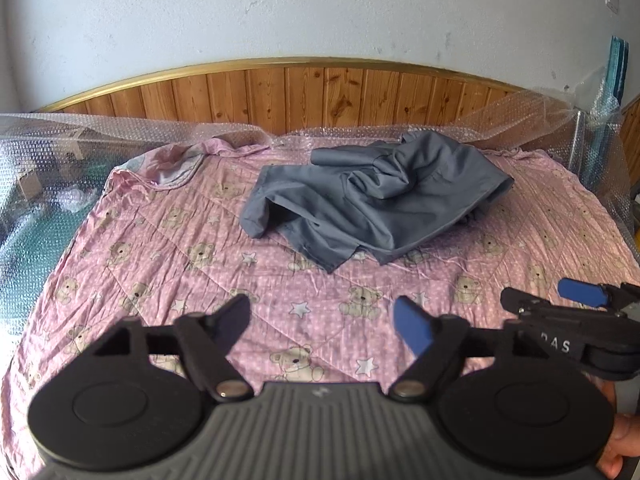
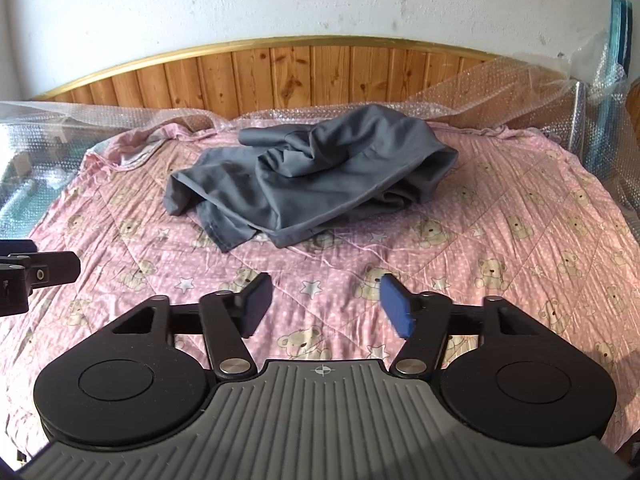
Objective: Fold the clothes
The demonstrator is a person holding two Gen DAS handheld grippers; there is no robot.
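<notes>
With both tools held low over the near edge of the bed, the left gripper has its jaws standing wide apart and nothing between them; the right gripper is likewise spread, also empty, and shows at the right margin of the left wrist view, so the two sit side by side. Below and ahead of both lies the pink quilt with its bear-and-star print, wrinkled but fairly flat. Well beyond the fingertips, toward the wooden headboard, the grey garment rests in a crumpled heap, layers folded over one another, one loose corner trailing toward the near side (which part of the garment this is cannot be told). Bubble wrap runs along the far and side edges of the bed. Judged step: reach and first pick, with folding not yet begun. To do it well, each gripper should probably take a separate outer edge or corner rather than the bunched middle, pinching a single layer, then lift and draw apart so the cloth spreads flat on the quilt before any fold. Catching the quilt along with the garment is the likely fault.
</notes>
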